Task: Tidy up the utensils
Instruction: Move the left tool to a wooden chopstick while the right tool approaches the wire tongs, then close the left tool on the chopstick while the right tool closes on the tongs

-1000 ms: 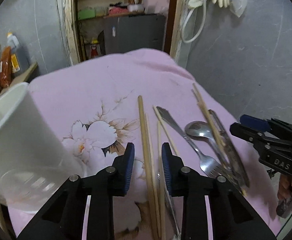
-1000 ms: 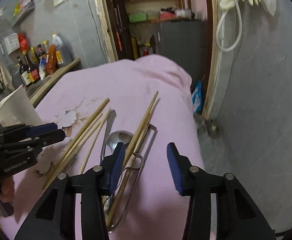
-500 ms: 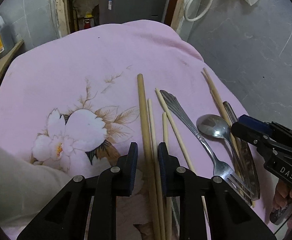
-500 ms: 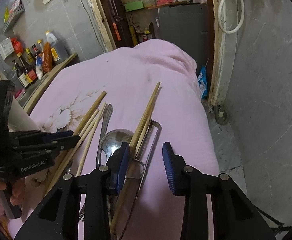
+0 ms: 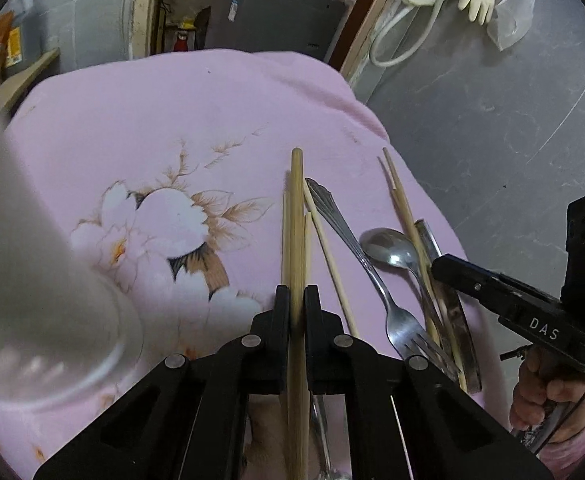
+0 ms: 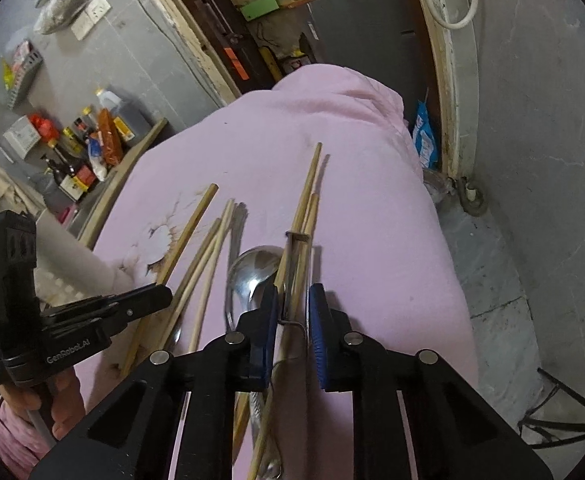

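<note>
I am closing the left gripper [image 5: 296, 300] onto the thick chopstick [image 5: 296, 216] that is running straight ahead between its fingers; the jaws have just been closing and are now pinching it, with two thinner sticks lying just beside it on either side. The right gripper [image 6: 292, 312] has also just been closing; its jaws are standing narrow around a bundle of chopsticks [image 6: 306, 204] and the wire tongs [image 6: 290, 272], but I cannot tell whether the blue pads [image 6: 317, 320] are pressing on them yet, since a slim gap is showing on the right side. The spoon [image 6: 252, 268] is sitting just left of that gripper, and the fork [image 5: 376, 280] is lying between the two grippers on the pink cloth [image 5: 172, 120] covering the surface. The white holder [image 5: 24, 264] is looming close on the left of the left gripper, blurred. My worry is this: the left grip is taking the stick well back from its far end, so it may be swinging or pivoting when I lift, and the thin neighbours touching it could be dragged along and dropped. On the right, a mixed bundle of round sticks and springy wire is likely to be slipping or scissoring apart, and the spoon may be getting knocked off the cloth's edge, which is falling away just right of that gripper.
</note>
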Demonstrator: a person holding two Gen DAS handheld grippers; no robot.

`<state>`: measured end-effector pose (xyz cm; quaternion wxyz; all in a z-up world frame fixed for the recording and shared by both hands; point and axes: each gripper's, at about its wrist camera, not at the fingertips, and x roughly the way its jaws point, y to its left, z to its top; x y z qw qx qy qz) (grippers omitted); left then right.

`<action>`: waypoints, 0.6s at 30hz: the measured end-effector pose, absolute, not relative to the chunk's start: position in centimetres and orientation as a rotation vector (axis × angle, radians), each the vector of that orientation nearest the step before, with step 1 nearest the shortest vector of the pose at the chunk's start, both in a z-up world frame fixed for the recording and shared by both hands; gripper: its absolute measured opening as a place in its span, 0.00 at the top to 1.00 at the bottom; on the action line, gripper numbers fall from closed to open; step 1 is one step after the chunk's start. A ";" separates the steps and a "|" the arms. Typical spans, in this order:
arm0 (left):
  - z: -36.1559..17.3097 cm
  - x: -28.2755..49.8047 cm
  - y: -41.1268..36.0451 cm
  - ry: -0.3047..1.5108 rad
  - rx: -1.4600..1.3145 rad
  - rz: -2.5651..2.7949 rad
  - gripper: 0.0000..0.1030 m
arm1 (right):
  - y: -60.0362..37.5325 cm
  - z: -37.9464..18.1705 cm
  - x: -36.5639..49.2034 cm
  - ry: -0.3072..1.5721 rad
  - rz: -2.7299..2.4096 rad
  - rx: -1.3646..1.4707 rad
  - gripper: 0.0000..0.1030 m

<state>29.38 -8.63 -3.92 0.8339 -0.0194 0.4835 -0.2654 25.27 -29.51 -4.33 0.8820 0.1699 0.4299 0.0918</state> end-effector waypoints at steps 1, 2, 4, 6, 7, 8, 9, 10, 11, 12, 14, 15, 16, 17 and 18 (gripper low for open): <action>-3.7 28.8 -8.4 1.008 -0.047 -0.561 0.96 | -29.4 -4.2 24.8 0.880 0.195 0.348 0.91; -3.6 28.5 -8.5 0.990 -0.052 -0.562 0.96 | -29.2 -4.0 24.6 0.867 0.197 0.341 0.91; -3.3 27.1 -8.0 0.946 -0.061 -0.558 0.96 | -28.7 -3.7 23.4 0.828 0.207 0.302 0.91; -3.0 26.0 -7.7 0.923 -0.079 -0.551 0.96 | -28.3 -3.8 22.9 0.822 0.221 0.294 0.91; -2.9 25.7 -7.7 0.919 -0.088 -0.550 0.96 | -28.2 -3.9 22.8 0.820 0.225 0.293 0.91; -2.8 25.0 -7.4 0.908 -0.102 -0.549 0.96 | -28.0 -3.8 22.4 0.810 0.231 0.280 0.91; -2.7 24.6 -7.3 0.892 -0.111 -0.553 0.96 | -27.8 -3.7 22.2 0.800 0.234 0.265 0.91; -2.5 24.2 -7.1 0.877 -0.113 -0.551 0.96 | -27.5 -3.6 21.9 0.789 0.238 0.247 0.91; -2.3 23.5 -6.8 0.862 -0.111 -0.544 0.96 | -27.2 -3.4 21.5 0.777 0.247 0.224 0.91; -2.1 23.0 -6.6 0.856 -0.113 -0.539 0.96 | -26.5 -3.1 21.0 0.766 0.271 0.193 0.91; -2.3 22.4 -6.2 0.861 -0.129 -0.524 0.96 | -25.7 -2.9 20.4 0.761 0.316 0.157 0.91; -2.4 22.0 -5.6 0.880 -0.148 -0.503 0.96 | -24.8 -2.8 20.0 0.763 0.341 0.127 0.91; -2.5 21.7 -5.5 0.890 -0.159 -0.488 0.96 | -23.9 -2.9 19.8 0.771 0.366 0.096 0.91; -2.6 21.4 -4.9 0.900 -0.172 -0.472 0.96 | -23.0 -3.0 19.5 0.781 0.388 0.074 0.91; -2.7 21.1 -4.6 0.909 -0.180 -0.455 0.96 | -22.2 -3.2 19.4 0.796 0.409 0.051 0.91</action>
